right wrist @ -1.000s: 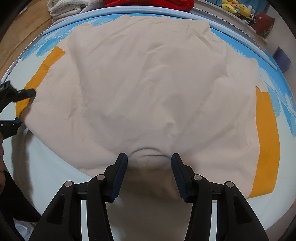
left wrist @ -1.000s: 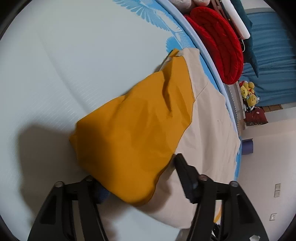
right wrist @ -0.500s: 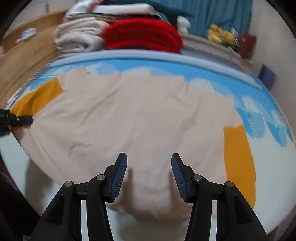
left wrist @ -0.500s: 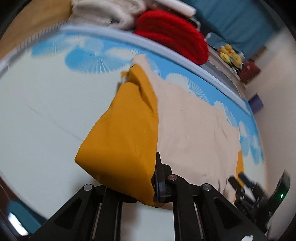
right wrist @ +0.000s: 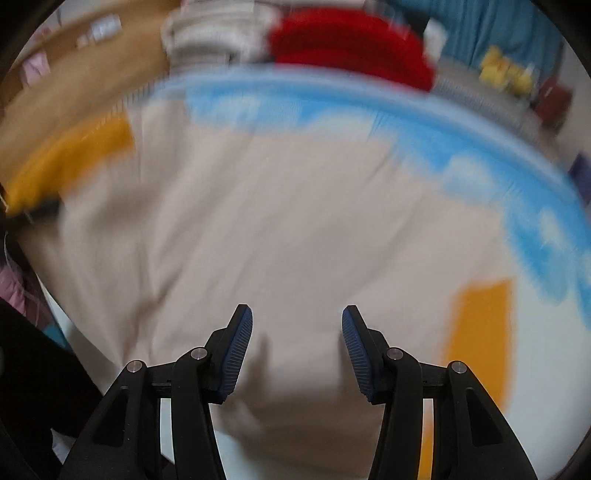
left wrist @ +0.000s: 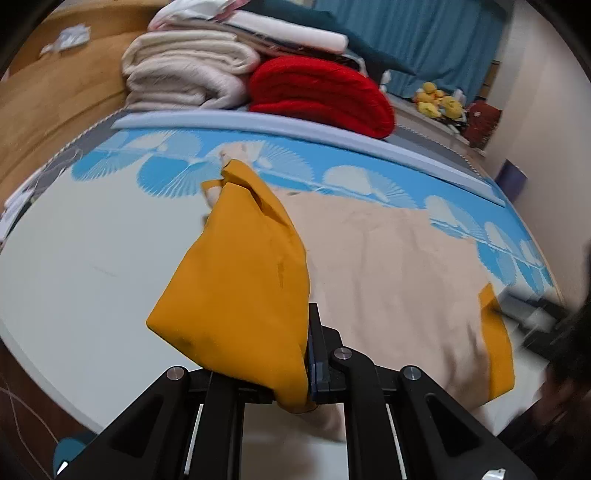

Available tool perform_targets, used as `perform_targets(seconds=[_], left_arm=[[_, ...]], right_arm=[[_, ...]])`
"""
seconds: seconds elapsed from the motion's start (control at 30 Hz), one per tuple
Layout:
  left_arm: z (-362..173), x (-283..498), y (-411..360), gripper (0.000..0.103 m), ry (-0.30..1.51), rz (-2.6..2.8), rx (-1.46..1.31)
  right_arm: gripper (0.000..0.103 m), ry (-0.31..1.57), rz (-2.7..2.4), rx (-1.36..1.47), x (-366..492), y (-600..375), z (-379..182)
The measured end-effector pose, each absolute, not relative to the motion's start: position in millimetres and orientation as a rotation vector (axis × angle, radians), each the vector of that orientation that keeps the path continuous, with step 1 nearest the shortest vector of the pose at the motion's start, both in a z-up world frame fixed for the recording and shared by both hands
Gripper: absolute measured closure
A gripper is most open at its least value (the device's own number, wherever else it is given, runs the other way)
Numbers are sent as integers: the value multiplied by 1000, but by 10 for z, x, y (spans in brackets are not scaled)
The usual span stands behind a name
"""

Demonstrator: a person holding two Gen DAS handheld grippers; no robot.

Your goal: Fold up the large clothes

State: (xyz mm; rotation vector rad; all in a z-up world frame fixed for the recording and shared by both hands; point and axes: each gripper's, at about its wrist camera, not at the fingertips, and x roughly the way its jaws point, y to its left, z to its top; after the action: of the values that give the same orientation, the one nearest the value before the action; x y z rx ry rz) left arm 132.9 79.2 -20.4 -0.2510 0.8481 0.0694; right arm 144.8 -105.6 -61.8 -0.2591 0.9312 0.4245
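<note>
While left gripper (left wrist: 308, 373) pinches lifted orange sleeve (left wrist: 240, 295), right gripper (right wrist: 297, 350) apparently empty.

Beige shirt (left wrist: 391, 266) with mustard sleeves lies spread flat on the bed. Left sleeve (left wrist: 240, 280) is lifted and bunched. Right sleeve (left wrist: 496, 354) lies flat.

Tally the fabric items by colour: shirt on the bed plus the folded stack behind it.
Beige with orange sleeves: 1, the shirt, left sleeve clamped in the left gripper
Cream: 1, folded blanket
Red: 1, folded blanket
White: 1, folded piece on top of the stack
Total: 4
</note>
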Motion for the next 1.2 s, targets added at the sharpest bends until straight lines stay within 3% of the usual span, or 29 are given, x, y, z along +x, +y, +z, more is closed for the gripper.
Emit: perform_targets(seconds=[0.13,0.23,0.33,0.5,0.57,0.6,0.63,0.7,0.83,1.0,1.2], left_arm=[[-4,1407,304,95,794,19,-170],[169,1402,-241,97,727,-41,-55],[256,1429,-900,98,681,-148,59],[85,1506,-1992,98,709,-361,192],[-119,1566,-2332,90,800,-465,216],[-278,1625,-2455,74,902,-557,183],[-406,1668,-2499,68,998,-653,123],[-486,1686,-2413,68,1093,-710,10],[-233,1679,-1907,50,1063,-644,-82],[-184,1728,-1131,49,1034,-317,-95],[-425,1749,-865,50,1099,-119,-11]], right_arm=[[46,691,371,-251,1394,-1748,149],[46,547,224,-245,1303,-2288,359],[46,622,134,-133,1373,-2705,328],[46,597,90,-105,1285,-3042,424],[46,629,76,-71,1254,-3177,400],[43,641,83,-40,1319,-3268,413],[41,660,95,1,1354,-3332,403],[33,693,109,67,1408,-3560,353],[23,793,173,166,1565,-3626,114],[23,1023,300,218,1760,-3400,-434],[23,1311,311,202,1926,-3077,-1089]])
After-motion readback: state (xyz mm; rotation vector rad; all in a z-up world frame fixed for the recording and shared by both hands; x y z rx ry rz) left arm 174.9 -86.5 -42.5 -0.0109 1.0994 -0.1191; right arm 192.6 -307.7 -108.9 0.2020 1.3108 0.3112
